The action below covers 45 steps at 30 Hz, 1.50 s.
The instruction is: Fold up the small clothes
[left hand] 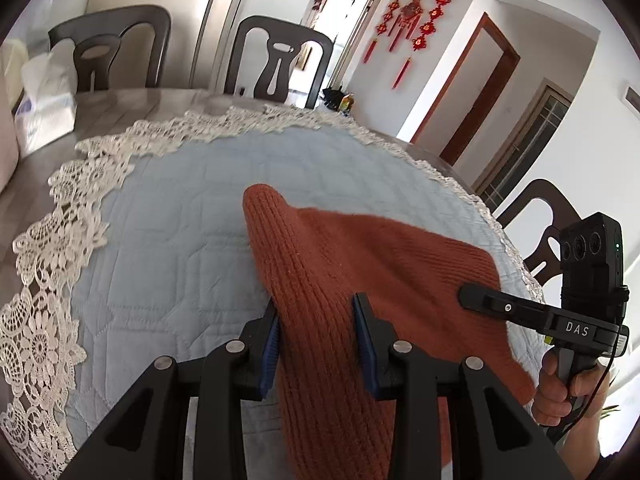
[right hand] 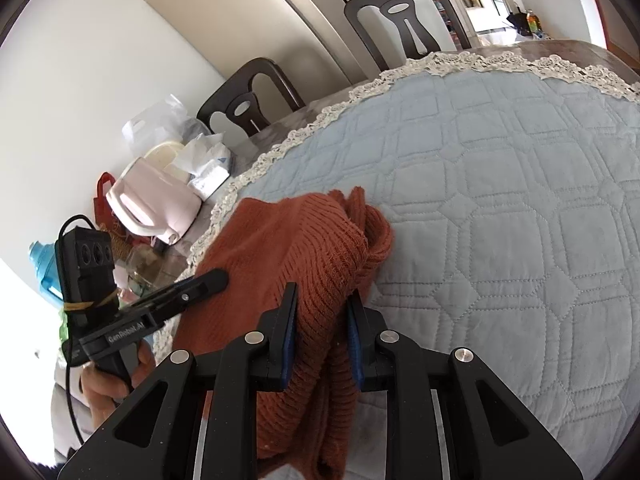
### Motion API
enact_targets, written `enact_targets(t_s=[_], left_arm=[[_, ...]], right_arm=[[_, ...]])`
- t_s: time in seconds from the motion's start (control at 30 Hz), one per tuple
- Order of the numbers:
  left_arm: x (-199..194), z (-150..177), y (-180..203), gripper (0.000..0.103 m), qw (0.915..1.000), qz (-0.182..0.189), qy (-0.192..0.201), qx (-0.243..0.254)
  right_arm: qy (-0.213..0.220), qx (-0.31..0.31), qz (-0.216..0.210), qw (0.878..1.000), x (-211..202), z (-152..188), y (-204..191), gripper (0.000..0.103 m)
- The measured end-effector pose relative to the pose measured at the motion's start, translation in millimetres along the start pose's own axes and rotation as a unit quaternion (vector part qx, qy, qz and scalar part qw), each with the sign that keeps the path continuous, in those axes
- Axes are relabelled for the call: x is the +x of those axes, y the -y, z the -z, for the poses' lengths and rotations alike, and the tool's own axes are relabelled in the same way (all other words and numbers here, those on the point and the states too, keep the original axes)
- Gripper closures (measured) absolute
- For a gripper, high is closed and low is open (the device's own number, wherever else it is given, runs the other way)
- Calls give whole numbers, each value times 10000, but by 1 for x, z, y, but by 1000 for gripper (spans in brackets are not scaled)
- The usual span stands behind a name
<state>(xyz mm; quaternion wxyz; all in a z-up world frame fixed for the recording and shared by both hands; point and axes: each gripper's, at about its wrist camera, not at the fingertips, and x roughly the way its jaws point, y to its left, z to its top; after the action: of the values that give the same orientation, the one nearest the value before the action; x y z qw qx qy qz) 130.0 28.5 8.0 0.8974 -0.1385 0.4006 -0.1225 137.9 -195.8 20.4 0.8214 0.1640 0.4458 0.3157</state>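
A rust-orange knitted garment (left hand: 360, 264) hangs bunched between my two grippers over a pale blue quilted mat (left hand: 180, 220). My left gripper (left hand: 318, 336) is shut on one thick fold of it, blue pads pressing both sides. My right gripper (left hand: 470, 296) enters from the right, its tips at the knit's far edge. In the right wrist view the right gripper (right hand: 322, 332) is shut on another fold of the garment (right hand: 288, 240), which droops below the pads. There the left gripper (right hand: 218, 280) reaches into the knit from the left. A loose end curls onto the mat (right hand: 500, 200).
White lace (left hand: 60, 240) borders the mat on a grey table (left hand: 120, 108). Dark chairs (left hand: 280, 60) (left hand: 552, 220) stand around it. At the table's left end sit a tissue pack (right hand: 204, 164), a pink appliance (right hand: 152, 204) and a blue bottle (right hand: 44, 268). A hand (left hand: 556, 388) holds the right grip.
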Motion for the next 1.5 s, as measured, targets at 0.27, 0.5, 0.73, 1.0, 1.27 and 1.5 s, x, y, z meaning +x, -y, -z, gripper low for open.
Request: enact_targets(t_s=[0.27, 0.5, 0.73, 1.0, 1.27, 1.5], left_arm=[[-1, 4, 2, 64, 9999, -131, 62, 77], [-29, 6, 8, 64, 9976, -349, 584, 142], [-21, 14, 25, 64, 9974, -264, 467, 482], [-6, 26, 44, 56, 9883, -802, 399, 1232], [-42, 44, 44, 56, 9939, -536, 531, 807], [-45, 67, 48, 56, 9917, -708, 508, 948]], right_arm=[[222, 117, 66, 9997, -12, -1, 12, 77], [964, -243, 382, 9943, -37, -6, -6, 77], [270, -826, 899, 9922, 3, -3, -19, 83], [312, -1007, 1147, 9878, -6, 4, -22, 83], [174, -1858, 813, 9791, -40, 46, -64, 83], [-237, -2111, 1285, 9687, -19, 63, -51, 83]])
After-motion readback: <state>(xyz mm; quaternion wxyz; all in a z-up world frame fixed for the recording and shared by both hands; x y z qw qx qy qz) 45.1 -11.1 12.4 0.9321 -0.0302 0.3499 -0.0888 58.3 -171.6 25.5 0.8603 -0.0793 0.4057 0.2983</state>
